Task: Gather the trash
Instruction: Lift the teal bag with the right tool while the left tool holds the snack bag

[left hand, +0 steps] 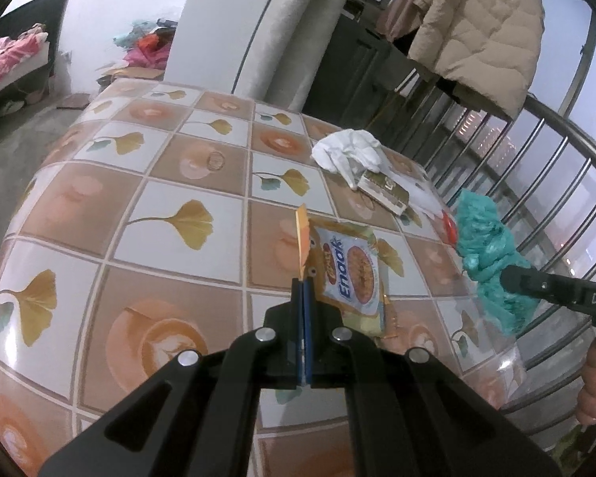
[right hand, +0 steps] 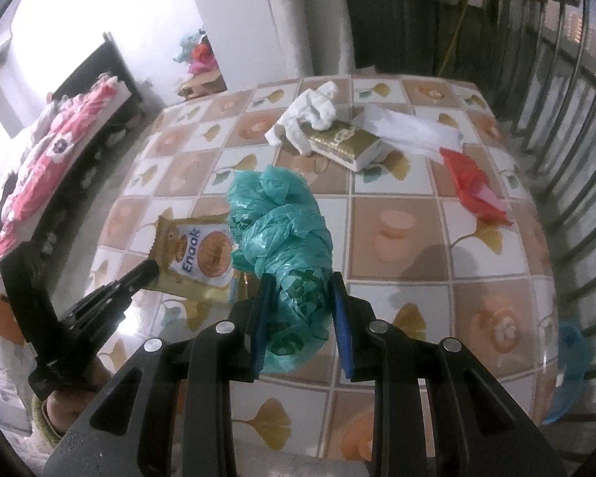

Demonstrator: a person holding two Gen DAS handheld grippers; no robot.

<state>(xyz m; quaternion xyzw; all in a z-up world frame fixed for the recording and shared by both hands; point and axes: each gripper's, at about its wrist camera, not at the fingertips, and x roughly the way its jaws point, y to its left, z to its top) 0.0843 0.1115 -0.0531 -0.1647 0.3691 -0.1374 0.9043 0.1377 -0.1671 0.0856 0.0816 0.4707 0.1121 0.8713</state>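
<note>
Clearly my left gripper [left hand: 302,278] pinches the "Enaak" snack packet [left hand: 349,274]; my right gripper [right hand: 300,310] clamps the teal bag [right hand: 282,230] near the table edge [right hand: 377,453].

- Looks like someone's home, bedroom bit opening onto a balcony
- bed [right hand: 55,151] with flowery pink bedding
- puffy coat [left hand: 473,28] hung up
- table [left hand: 147,206] in patterned oilcloth beside metal railing [left hand: 536,151]

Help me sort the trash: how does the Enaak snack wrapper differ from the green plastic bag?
The Enaak snack wrapper is flat, printed gold and white, pinched at its edge by the left gripper. The green plastic bag is crumpled, translucent teal and bulkier, sitting between the right gripper fingers. Both hang above the tiled table.
</note>
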